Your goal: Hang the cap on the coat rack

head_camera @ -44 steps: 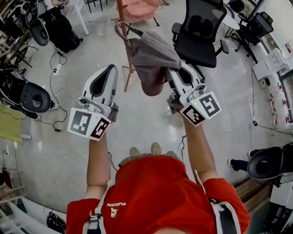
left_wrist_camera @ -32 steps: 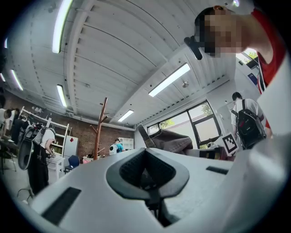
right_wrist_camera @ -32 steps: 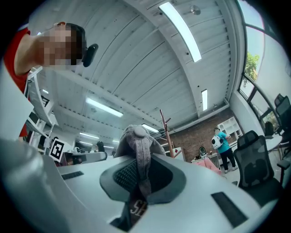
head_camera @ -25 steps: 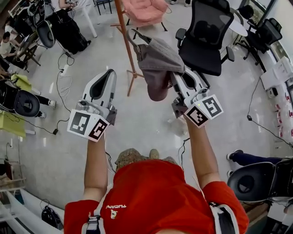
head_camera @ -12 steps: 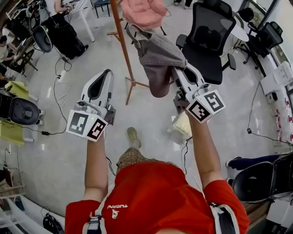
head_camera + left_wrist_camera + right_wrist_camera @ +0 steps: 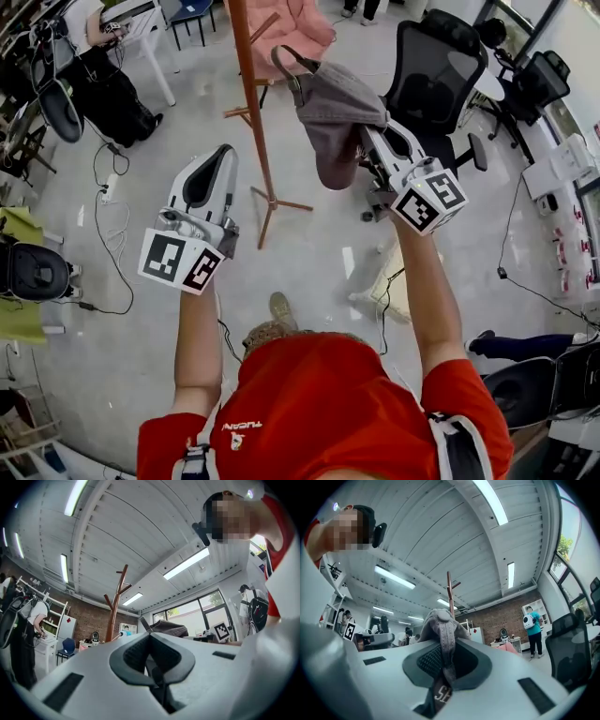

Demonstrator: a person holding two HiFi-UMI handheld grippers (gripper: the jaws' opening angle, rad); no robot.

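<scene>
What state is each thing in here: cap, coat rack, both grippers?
cap: held in the air by its fabric, not yet on the rack.
coat rack: upright, the pegs in view bare.
right gripper: shut on the cap.
left gripper: shut, empty.

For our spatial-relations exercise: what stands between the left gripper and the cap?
The coat rack pole stands between the left gripper and the cap, as the head view shows.
</scene>
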